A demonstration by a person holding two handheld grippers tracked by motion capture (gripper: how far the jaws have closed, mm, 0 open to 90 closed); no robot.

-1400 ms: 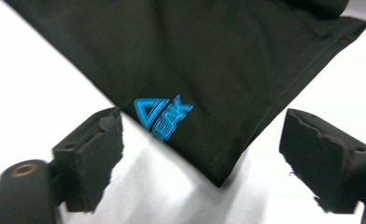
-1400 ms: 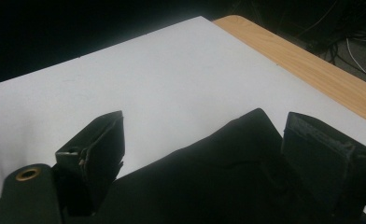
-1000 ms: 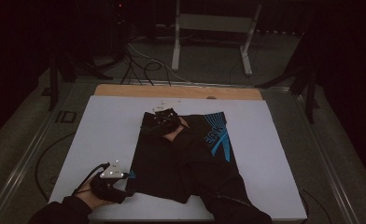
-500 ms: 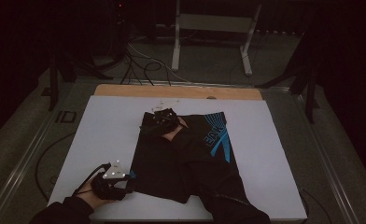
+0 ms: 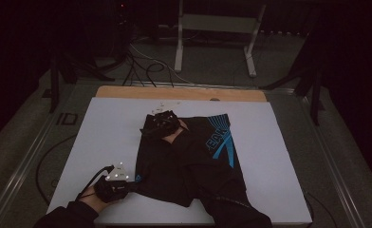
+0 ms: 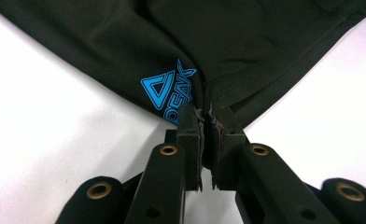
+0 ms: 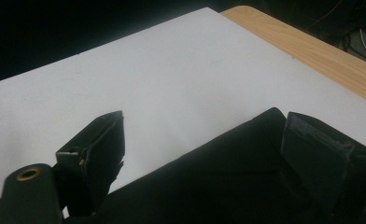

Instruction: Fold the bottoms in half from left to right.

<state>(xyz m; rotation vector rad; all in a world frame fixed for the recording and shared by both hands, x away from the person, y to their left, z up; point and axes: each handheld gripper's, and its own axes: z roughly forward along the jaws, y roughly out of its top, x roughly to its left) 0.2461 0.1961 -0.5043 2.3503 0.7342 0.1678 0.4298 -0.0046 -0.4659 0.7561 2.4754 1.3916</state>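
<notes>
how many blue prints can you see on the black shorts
2. A large blue print lies on the far right part of the black shorts; a small blue triangle logo sits at the near left corner, beside the left tongs. Folds may hide more.

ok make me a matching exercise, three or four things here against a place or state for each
Things:
1. left claw
2. right claw
3. shorts
4. wood strip

Places or states:
A. at the table's far edge
B. open, at the far edge of the black cloth
C. spread flat on the white board
D. just closed, pinching the near corner by the blue logo

Pairs: 1-D, 2-B, 3-C, 4-A
</notes>
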